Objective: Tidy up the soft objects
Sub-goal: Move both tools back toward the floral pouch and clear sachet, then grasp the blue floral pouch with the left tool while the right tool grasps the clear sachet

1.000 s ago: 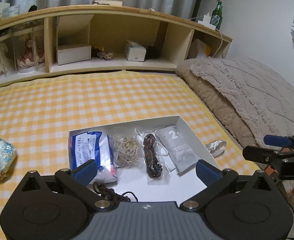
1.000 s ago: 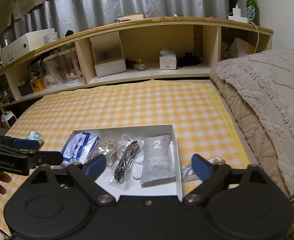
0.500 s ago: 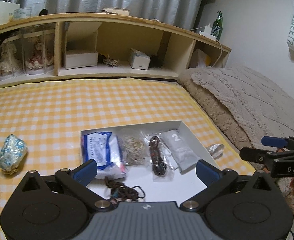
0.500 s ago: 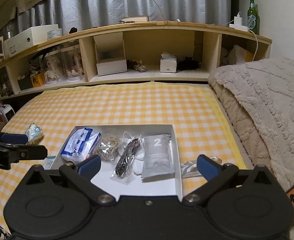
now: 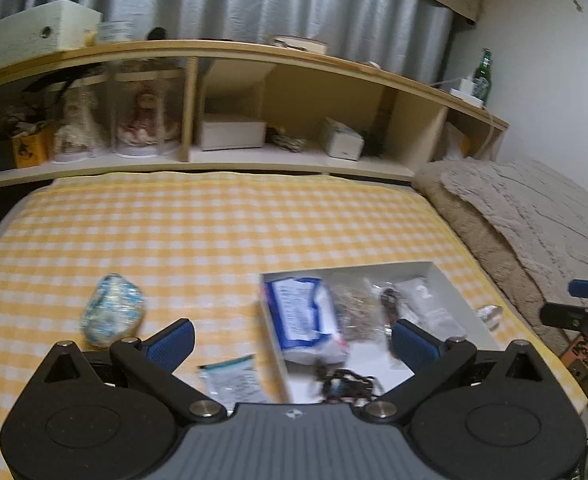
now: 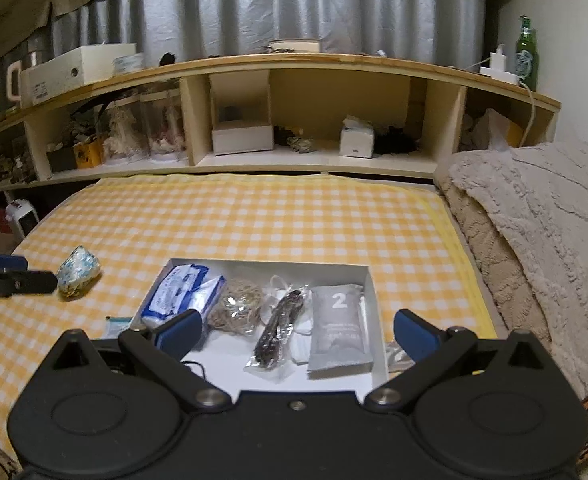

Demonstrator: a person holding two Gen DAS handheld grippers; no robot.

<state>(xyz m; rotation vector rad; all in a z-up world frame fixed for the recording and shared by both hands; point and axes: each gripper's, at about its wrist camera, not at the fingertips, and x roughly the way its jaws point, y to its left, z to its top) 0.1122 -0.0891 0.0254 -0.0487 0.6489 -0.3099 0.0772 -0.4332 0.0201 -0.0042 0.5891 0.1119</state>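
Note:
A white box lies on the yellow checked bedcover. It holds a blue tissue pack, a bag of rubber bands, a bagged dark cord and a grey pouch marked 2. A loose dark cord sits at the box's near end. Left of the box lie a blue-white patterned pouch and a small clear bag. My left gripper hovers open over the box's left wall, holding nothing. My right gripper hangs open above the box, also holding nothing.
A crinkled clear wrapper lies just right of the box. A beige blanket is heaped along the right side. A wooden shelf unit with boxes, jars and a green bottle runs along the far edge.
The left wrist view has swung leftward, so the patterned pouch and the small clear bag now sit nearer its centre. The right gripper has pulled back slightly. Both stay open.

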